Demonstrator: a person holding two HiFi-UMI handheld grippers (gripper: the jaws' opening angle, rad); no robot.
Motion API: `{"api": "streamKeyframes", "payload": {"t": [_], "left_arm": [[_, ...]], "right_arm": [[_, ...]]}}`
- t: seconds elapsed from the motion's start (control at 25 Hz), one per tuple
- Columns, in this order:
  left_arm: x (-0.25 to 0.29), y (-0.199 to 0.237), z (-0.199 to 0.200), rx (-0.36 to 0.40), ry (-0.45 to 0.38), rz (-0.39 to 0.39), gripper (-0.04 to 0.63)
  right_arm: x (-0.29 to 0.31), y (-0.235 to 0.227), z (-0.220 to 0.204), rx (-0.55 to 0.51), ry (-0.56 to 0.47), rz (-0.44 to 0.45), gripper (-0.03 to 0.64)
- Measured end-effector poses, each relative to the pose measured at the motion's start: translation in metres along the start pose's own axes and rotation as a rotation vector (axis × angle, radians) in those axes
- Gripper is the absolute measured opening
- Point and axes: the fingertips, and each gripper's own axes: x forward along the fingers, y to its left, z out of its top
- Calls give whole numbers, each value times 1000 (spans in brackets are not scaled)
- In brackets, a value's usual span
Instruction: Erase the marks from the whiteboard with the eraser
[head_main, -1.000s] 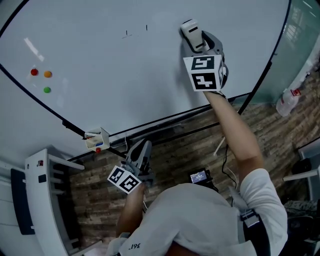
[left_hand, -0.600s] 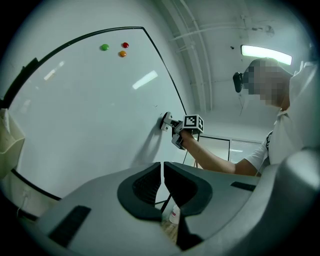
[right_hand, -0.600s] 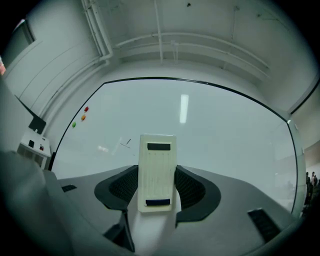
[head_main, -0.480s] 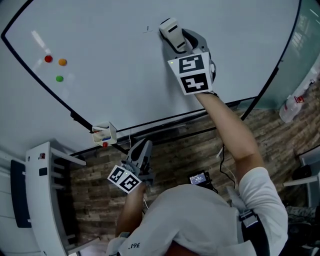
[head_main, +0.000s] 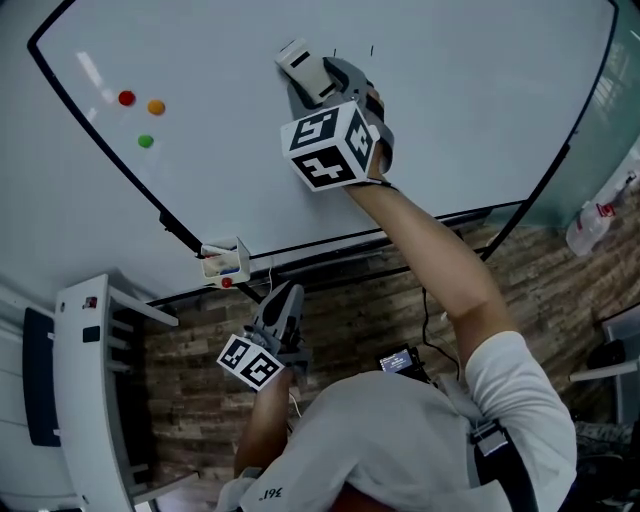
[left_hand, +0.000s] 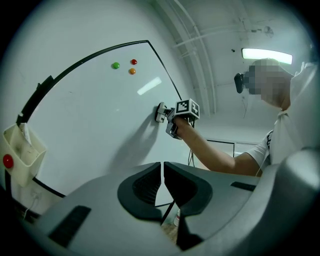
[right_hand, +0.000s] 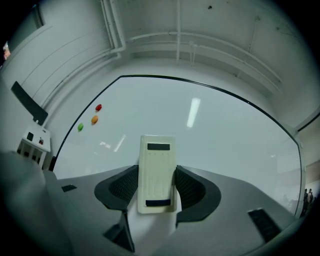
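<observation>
Right gripper (head_main: 312, 76), eraser (head_main: 298, 56) clamped between its jaws: shifted left along the whiteboard (head_main: 470, 110), away from its right edge and toward the end carrying the three magnets (head_main: 155, 106); gap between eraser and magnets clearly smaller than a second ago; two small marks (head_main: 372, 48): formerly left of the eraser, now right of it, the nearer one close beside the gripper body; marker cube (head_main: 328, 145): turned, a third face now showing on its right side; forearm (head_main: 430, 250): slanted further left across the board's lower edge
</observation>
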Motion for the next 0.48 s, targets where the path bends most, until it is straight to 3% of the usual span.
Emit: {"api": "streamKeyframes", "payload": {"t": [0.32, 0.48], "left_arm": [[-19, 8, 11, 8, -23, 13, 15], [-27, 12, 22, 20, -53, 31, 15]], "right_arm": [[13, 69, 28, -56, -8, 85, 252], [23, 84, 32, -117, -4, 68, 253]]}}
